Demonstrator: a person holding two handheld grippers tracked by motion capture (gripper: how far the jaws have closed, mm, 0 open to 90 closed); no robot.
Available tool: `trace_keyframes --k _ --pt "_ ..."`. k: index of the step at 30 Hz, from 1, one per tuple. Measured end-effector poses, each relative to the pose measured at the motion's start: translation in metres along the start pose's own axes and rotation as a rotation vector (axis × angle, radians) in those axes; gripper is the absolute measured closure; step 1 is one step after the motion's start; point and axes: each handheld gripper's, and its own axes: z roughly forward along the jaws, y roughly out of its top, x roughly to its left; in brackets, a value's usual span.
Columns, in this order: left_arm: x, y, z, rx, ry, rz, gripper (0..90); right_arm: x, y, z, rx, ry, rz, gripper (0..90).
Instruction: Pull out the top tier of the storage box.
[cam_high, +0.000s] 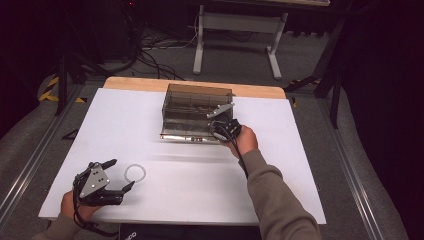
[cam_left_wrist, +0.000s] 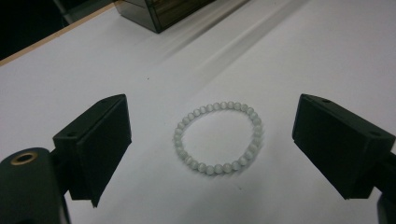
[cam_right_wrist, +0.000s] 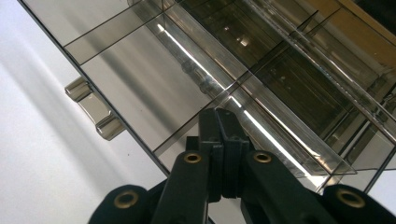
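From the high view, a smoked clear drawer box (cam_high: 197, 111) stands near the far edge of the white table (cam_high: 150, 120), about midway along it, with its lower drawer (cam_high: 187, 134) pulled out toward the person. The right gripper (cam_high: 220, 129) sits at the drawer's front right corner. A beaded bracelet (cam_high: 135, 173) lies flat near the near-left part of the table, and the left gripper (cam_high: 120, 175) rests just left of it, jaws spread. Bare white surface runs between bracelet and box, so the carry path looks free; the near edge of the table is close behind the left hand.

In the left gripper view, the bracelet (cam_left_wrist: 218, 138) lies between the two wide-open jaws, touching neither pad. The step in hand appears to be the pick-up: the jaws would need to lower onto the beads and pinch one side of the ring against the flat surface.

In the right gripper view, the right gripper (cam_right_wrist: 223, 154) has its jaws pressed together with nothing between them, the tips resting over the drawer's divided compartments (cam_right_wrist: 140, 79). The drawer's handle (cam_right_wrist: 95, 108) juts toward the table. That hand seems to steady the open drawer, and should clear off before the bracelet arrives.
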Motion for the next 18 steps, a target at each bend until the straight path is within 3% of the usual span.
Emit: trace_keyframes --k 4,11,18 --pt "0.001 0.0 0.001 0.0 -0.001 -0.01 12.5 0.0 0.001 -0.001 -0.003 -0.01 -0.006 88.8" --pt "0.003 -0.001 0.003 0.006 -0.006 -0.02 13.4 -0.004 -0.004 -0.014 -0.062 -0.011 0.011 84.2" --pt "0.006 0.002 0.007 0.011 -0.018 -0.03 15.0 -0.01 -0.016 -0.039 -0.195 -0.035 0.029 77.8"
